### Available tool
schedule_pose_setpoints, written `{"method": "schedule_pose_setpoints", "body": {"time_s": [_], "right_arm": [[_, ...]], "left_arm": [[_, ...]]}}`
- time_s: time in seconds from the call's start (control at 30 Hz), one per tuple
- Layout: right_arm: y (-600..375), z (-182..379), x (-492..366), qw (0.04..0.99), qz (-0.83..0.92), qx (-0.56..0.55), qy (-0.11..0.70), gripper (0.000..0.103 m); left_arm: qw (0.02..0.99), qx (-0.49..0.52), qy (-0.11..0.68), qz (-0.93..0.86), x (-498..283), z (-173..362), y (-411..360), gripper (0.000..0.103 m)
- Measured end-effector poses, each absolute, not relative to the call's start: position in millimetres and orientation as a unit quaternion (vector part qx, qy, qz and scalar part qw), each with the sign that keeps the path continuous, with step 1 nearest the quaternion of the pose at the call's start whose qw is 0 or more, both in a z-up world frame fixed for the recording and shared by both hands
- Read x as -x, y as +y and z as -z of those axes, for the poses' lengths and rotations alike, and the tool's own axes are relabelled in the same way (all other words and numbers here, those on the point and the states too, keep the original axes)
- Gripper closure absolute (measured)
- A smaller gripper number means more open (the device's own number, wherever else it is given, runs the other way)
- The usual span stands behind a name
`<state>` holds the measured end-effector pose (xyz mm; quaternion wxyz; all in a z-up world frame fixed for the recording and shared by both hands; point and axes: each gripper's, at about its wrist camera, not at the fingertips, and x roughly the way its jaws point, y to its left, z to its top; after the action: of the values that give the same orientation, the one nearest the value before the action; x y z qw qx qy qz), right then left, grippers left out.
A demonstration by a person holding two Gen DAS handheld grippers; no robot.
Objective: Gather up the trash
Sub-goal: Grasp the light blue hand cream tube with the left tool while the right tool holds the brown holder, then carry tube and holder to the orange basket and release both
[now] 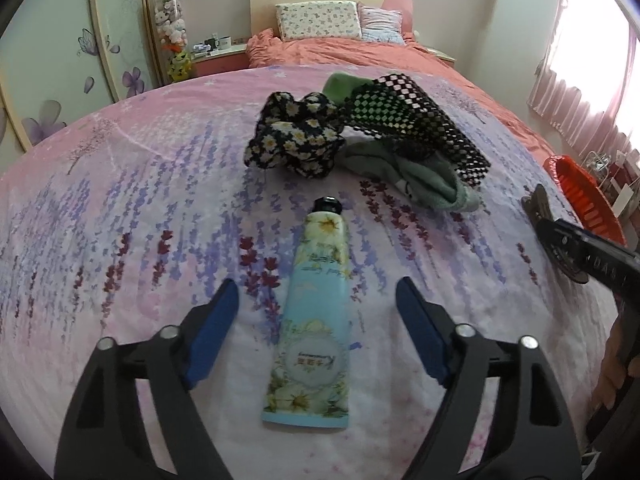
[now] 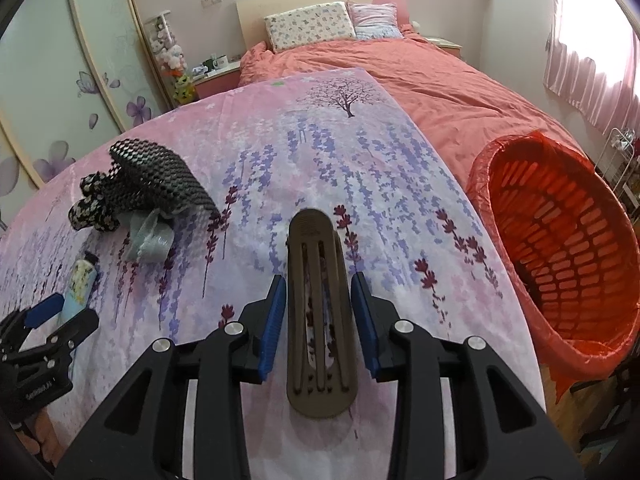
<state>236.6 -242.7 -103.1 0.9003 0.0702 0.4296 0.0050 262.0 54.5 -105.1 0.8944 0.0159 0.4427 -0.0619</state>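
Observation:
A light-blue flowered cream tube (image 1: pixel 310 320) with a black cap lies on the pink lavender-print sheet (image 1: pixel 120 208). My left gripper (image 1: pixel 318 292) is open, its blue pads (image 1: pixel 216 320) on either side of the tube and apart from it. The tube also shows in the right wrist view (image 2: pixel 82 280). A brown slotted hair clip (image 2: pixel 318 312) lies between the blue pads (image 2: pixel 274 320) of my right gripper (image 2: pixel 319 280), which is open with the pads close to the clip's sides. The red lined bin (image 2: pixel 560 240) stands at the bed's right edge.
A daisy-print scrunchie (image 1: pixel 294 136), a black mesh cloth (image 1: pixel 408 120) and grey-green socks (image 1: pixel 416 176) lie heaped beyond the tube. Pillows (image 1: pixel 320 20) and an orange duvet (image 2: pixel 440 80) lie at the far end. A wardrobe (image 1: pixel 60 60) is left, curtains (image 1: pixel 580 92) right.

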Motion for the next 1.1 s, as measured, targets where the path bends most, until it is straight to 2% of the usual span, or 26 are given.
{"method": "schedule_pose_setpoints", "body": {"time_s": [0.17, 0.4, 0.53, 0.87, 1.1], "right_arm": [[-239.2, 104.2, -235.4, 0.903, -0.002, -0.054, 0.427, 0.068], [-238.9, 103.0, -234.7, 0.903, -0.003, -0.050, 0.426, 0.071], [-241.8, 101.7, -233.8, 0.905, -0.011, -0.060, 0.421, 0.075], [-247.5, 87.3, -221.8, 0.913, -0.030, -0.077, 0.399, 0.075], [-259.5, 61.3, -207.0, 0.927, -0.031, -0.088, 0.364, 0.075]], "left_arm": [[0.896, -0.028, 0.440, 0.061, -262.6, 101.9, 56.4, 0.054], [0.898, -0.042, 0.434, 0.057, -266.7, 101.1, 43.5, 0.073], [0.898, -0.046, 0.434, 0.062, -272.9, 100.7, 37.7, 0.074], [0.907, -0.041, 0.414, 0.064, -265.6, 86.0, 43.7, 0.075], [0.918, -0.024, 0.384, 0.090, -253.8, 57.4, 35.3, 0.075]]}}
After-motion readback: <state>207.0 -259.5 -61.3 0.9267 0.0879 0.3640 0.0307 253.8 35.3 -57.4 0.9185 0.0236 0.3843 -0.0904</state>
